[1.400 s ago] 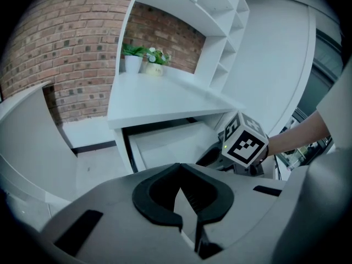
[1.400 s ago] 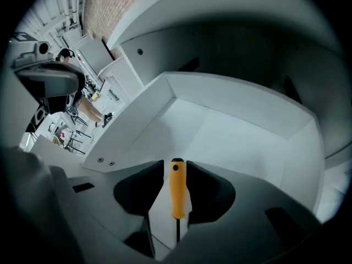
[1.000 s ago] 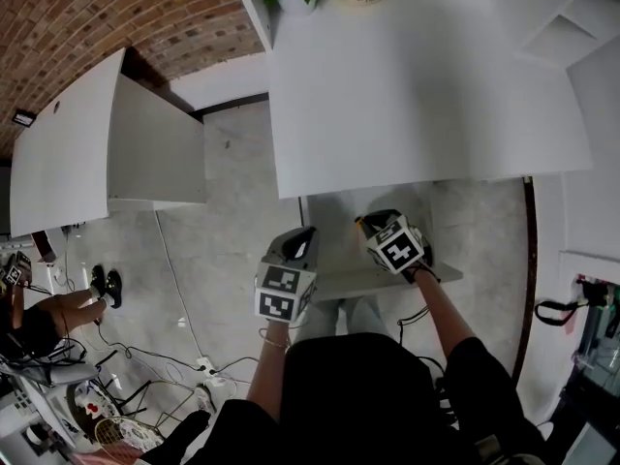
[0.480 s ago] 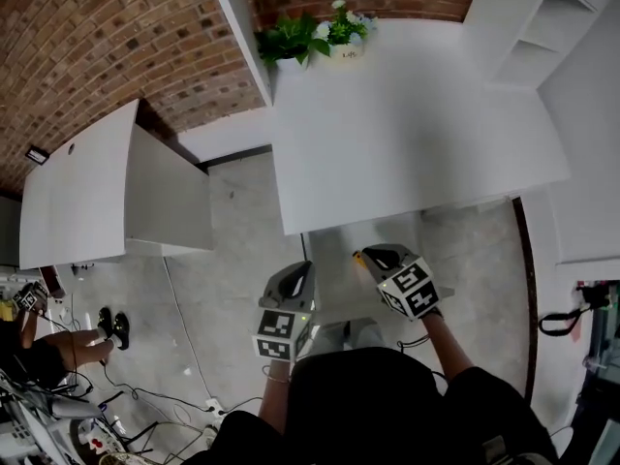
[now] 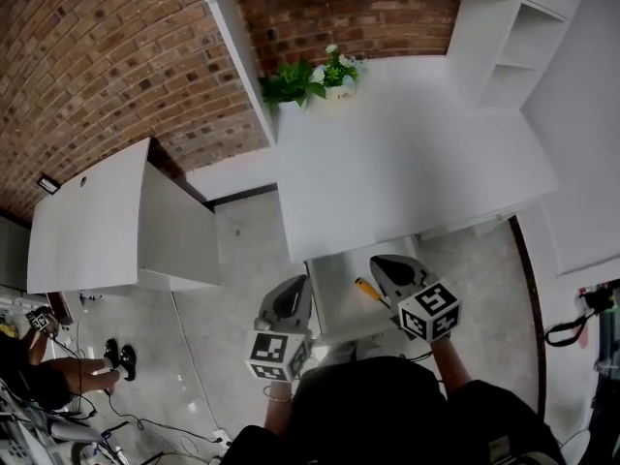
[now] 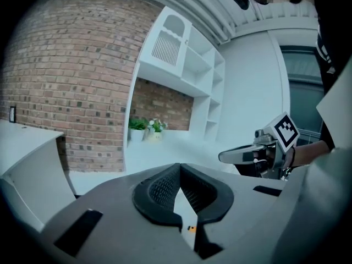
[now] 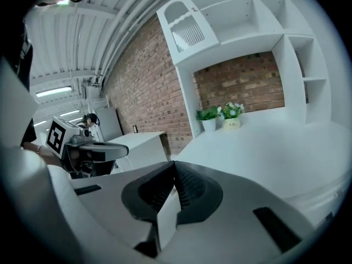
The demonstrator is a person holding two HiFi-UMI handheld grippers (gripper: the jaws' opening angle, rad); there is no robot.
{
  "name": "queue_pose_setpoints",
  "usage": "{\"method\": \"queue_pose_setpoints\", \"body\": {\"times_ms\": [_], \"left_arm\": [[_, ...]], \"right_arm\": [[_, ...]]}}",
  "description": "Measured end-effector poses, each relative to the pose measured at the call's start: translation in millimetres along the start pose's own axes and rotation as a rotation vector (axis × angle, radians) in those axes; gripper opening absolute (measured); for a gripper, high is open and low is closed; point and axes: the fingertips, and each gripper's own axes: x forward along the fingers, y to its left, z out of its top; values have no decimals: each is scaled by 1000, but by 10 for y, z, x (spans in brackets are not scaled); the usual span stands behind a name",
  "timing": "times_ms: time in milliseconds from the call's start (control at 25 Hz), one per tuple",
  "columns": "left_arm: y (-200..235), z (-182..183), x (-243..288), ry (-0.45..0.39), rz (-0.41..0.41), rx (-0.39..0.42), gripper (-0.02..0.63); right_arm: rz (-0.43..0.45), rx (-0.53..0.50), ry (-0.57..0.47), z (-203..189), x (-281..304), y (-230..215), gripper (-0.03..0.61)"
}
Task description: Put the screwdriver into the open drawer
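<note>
The screwdriver (image 5: 368, 291), with its yellow handle, lies in the open drawer (image 5: 334, 303) under the front edge of the white desk (image 5: 407, 163). My left gripper (image 5: 298, 285) hovers over the drawer's left side, its jaws shut and empty (image 6: 179, 168). My right gripper (image 5: 384, 263) is held above the drawer's right part, just right of the screwdriver and apart from it. Its jaws are shut with nothing between them (image 7: 175, 164). Each gripper sees the other beside it: the right gripper (image 6: 226, 157), the left gripper (image 7: 122, 147).
Potted plants (image 5: 325, 74) stand at the desk's back against the brick wall. White shelves (image 5: 513, 46) rise at the right. A second white desk (image 5: 87, 216) stands at the left. Cables and a seated person (image 5: 39, 371) are on the floor at lower left.
Both grippers have risen from the drawer toward desk height. The view has tilted up to show more wall and shelves. The screwdriver stays in the drawer, now fully uncovered.
</note>
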Motion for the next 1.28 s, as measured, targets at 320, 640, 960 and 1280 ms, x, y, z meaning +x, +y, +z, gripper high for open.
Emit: {"method": "queue_pose_setpoints", "body": {"times_ms": [320, 640, 960, 1280], "left_arm": [[64, 361, -108, -99, 23, 30, 9], [98, 746, -207, -204, 40, 44, 9], [104, 869, -292, -249, 52, 59, 9], [116, 909, -331, -259, 66, 74, 9]], "right_arm": [[-49, 27, -165, 498, -267, -22, 15], [-86, 8, -293, 929, -514, -66, 15], [-119, -12, -339, 1057, -653, -88, 14], [-136, -26, -353, 1070, -716, -116, 14]]}}
